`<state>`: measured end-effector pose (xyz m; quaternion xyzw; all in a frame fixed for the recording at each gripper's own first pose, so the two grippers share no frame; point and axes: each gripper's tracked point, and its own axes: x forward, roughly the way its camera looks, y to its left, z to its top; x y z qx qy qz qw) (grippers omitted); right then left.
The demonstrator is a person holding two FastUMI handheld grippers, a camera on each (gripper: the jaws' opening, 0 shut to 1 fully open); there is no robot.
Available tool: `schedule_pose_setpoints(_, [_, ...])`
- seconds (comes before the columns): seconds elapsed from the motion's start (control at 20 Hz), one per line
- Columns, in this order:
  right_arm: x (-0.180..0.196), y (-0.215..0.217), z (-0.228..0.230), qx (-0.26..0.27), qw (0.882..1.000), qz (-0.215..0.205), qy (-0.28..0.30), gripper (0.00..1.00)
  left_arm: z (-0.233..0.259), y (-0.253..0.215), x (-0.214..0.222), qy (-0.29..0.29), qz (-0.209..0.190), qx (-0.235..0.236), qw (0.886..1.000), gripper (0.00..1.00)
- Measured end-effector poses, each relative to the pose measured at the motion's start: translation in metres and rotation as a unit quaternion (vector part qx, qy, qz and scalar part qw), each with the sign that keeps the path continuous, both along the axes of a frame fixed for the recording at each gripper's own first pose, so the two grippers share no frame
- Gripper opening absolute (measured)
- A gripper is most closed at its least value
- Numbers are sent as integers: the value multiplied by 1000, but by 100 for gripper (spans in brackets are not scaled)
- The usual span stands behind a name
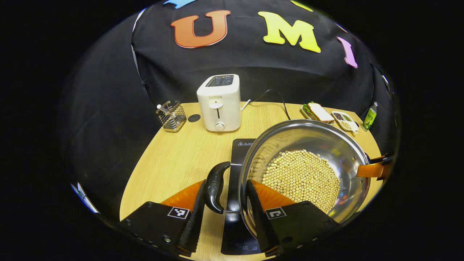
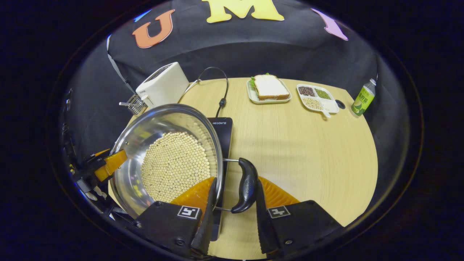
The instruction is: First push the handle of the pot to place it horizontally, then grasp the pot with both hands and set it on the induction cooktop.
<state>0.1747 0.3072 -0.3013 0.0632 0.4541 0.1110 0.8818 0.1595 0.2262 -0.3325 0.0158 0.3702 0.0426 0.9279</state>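
The left gripper (image 1: 224,214) points forward with its two fingers spread to either side of a pot handle (image 1: 215,186). The finger at 7 o'clock lies against the handle's outer face. The finger at 5 o'clock sits across the rim, inside the pot (image 1: 304,170). Whether both press on the handle cannot be told.

The right gripper (image 2: 233,214) is posed as a mirror image. Its finger at 5 o'clock touches the outer face of the other handle (image 2: 246,185); its finger at 7 o'clock reaches over the rim into the pot. In the right gripper view, the left gripper appears farther off at 9 o'clock, at the pot's opposite edge.
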Motion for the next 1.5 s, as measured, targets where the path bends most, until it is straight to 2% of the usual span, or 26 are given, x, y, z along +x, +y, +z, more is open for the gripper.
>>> schedule_pose_setpoints(0.5, [10,6,-9,-1,1000,-5,8,53,-11,5,10,8,-4,-4,1000,61])
schedule_pose_setpoints(0.7, [10,6,-8,-4,1000,-8,-17,52,-17,6,8,1,-3,-13,1000,61])
schedule_pose_setpoints(0.8, [11,7,-9,6,1000,-19,-24,53,-17,6,8,-5,-10,0,1000,61])
schedule_pose_setpoints(0.9, [11,6,-10,-3,999,-13,-30,53,-17,5,8,-15,-12,8,1000,61])
schedule_pose_setpoints(1.4, [10,6,-9,0,998,-30,-50,53,-19,4,11,-20,-17,11,1000,62])
schedule_pose_setpoints(1.45, [11,6,-8,3,998,-35,-51,54,-20,5,11,-16,-22,15,1000,64])
schedule_pose_setpoints(1.5, [9,6,-8,5,998,-42,-48,54,-24,6,11,-5,-22,16,1000,77])
